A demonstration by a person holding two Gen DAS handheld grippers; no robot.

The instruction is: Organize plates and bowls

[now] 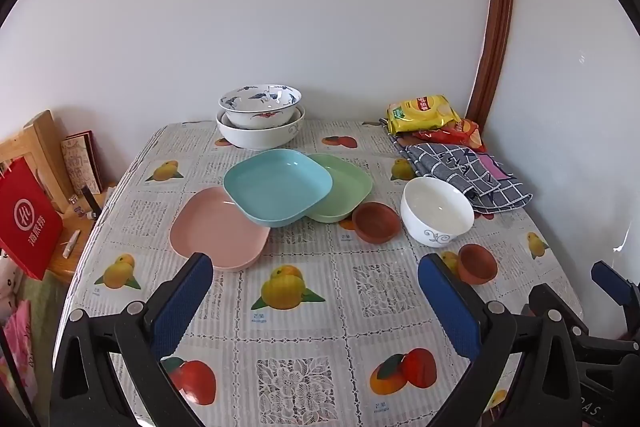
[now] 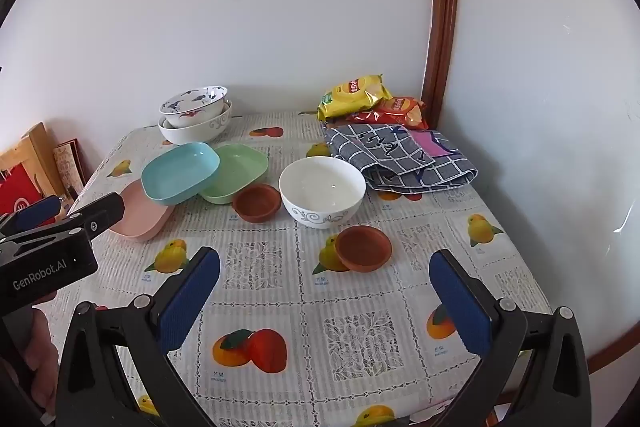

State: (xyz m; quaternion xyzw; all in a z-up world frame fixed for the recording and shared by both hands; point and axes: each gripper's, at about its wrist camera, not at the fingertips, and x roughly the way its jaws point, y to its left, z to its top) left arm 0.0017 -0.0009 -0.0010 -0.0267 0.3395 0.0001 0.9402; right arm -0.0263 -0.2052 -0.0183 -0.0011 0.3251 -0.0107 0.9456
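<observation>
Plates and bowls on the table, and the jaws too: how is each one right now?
Blue plate: tilted, resting on pink and green plates.
Pink plate: flat, empty.
Green plate: flat, empty.
White bowl: upright, empty.
Patterned bowl: nested in bigger bowl.
Left gripper: jaws open.
Right gripper: jaws open.

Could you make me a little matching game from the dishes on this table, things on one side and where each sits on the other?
Things:
1. blue plate
2. patterned bowl
3. white bowl
4. yellow snack bag

Places:
A. nested inside a bigger white bowl by the wall
B. in the far corner, beside a red bag
C. tilted on top of the pink and green plates
D. standing alone next to the checked cloth

Pairs: 1-C, 2-A, 3-D, 4-B
</observation>
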